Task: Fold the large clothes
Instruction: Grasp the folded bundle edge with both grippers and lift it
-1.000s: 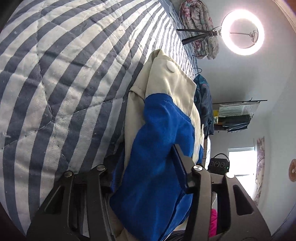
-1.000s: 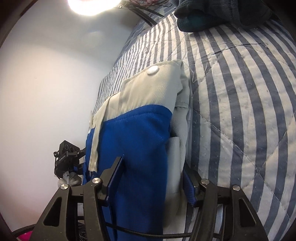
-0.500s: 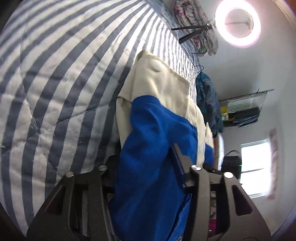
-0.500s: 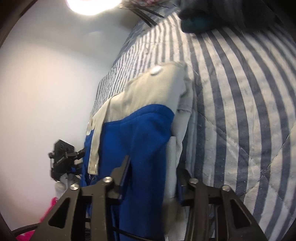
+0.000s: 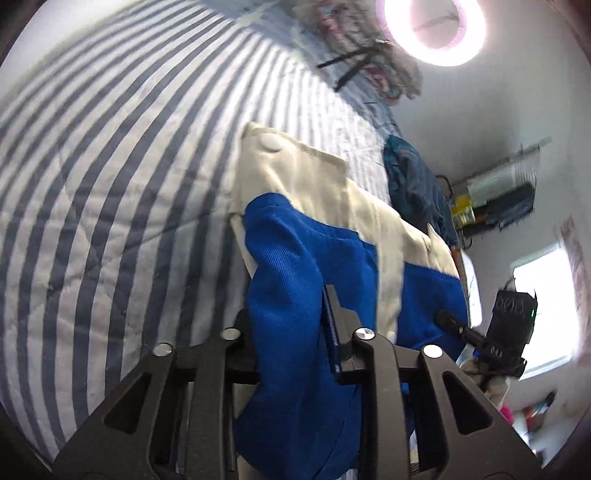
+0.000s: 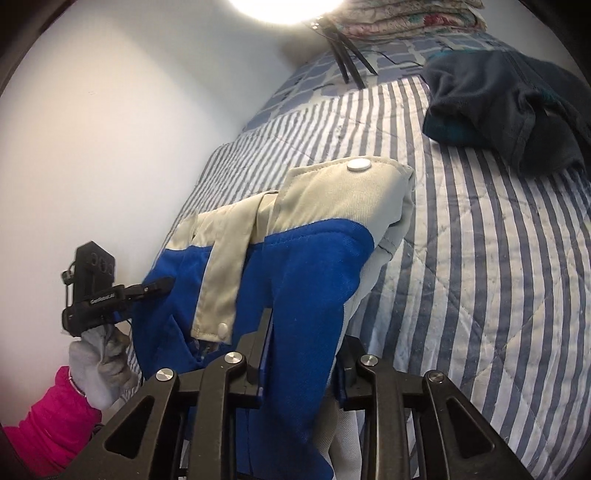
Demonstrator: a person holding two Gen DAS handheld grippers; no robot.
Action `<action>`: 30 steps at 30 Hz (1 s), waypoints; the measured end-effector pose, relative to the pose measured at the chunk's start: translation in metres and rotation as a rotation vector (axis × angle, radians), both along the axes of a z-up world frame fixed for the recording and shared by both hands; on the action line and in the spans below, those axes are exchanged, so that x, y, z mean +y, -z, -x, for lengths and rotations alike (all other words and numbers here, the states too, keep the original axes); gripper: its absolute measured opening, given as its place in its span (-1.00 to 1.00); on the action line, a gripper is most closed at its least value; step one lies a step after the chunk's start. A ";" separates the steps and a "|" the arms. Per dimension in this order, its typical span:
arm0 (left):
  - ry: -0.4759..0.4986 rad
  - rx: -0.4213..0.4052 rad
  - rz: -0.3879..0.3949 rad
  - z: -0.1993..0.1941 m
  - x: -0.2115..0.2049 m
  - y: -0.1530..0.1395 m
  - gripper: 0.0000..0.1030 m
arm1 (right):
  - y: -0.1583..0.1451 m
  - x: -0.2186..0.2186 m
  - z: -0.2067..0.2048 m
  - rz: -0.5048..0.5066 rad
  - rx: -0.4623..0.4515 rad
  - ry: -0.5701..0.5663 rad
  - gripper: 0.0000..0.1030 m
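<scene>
A blue and cream jacket (image 5: 314, 236) with white snap buttons is held up over the striped quilt (image 5: 110, 177). My left gripper (image 5: 291, 328) is shut on a bunched blue part of the jacket. My right gripper (image 6: 303, 347) is shut on another blue fold of the jacket (image 6: 303, 266). The far cream end with a snap button (image 6: 360, 164) still rests on the quilt (image 6: 480, 258). In the right wrist view the left gripper (image 6: 147, 290) shows at the left, in a gloved hand. In the left wrist view the right gripper (image 5: 454, 325) shows at the right.
A dark navy and teal garment (image 6: 509, 110) lies bunched at the far right of the bed. A ring light (image 5: 436, 29) on a tripod and a folded floral blanket (image 6: 406, 18) are at the bed's far end. A white wall (image 6: 110, 129) runs along the left.
Both grippers have lifted and tilted with the jacket still in their grip. More of the jacket hangs off the quilt, and each gripper has come into the other's view.
</scene>
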State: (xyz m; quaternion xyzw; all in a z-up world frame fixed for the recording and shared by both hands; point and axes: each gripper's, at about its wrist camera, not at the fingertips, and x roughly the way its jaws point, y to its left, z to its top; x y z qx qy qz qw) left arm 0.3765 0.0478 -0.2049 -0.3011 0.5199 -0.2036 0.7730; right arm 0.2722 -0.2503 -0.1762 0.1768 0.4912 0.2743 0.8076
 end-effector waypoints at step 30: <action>0.108 -0.161 -0.094 0.033 -0.036 -0.053 -0.69 | -0.055 0.027 0.030 0.293 -0.155 -0.034 -0.55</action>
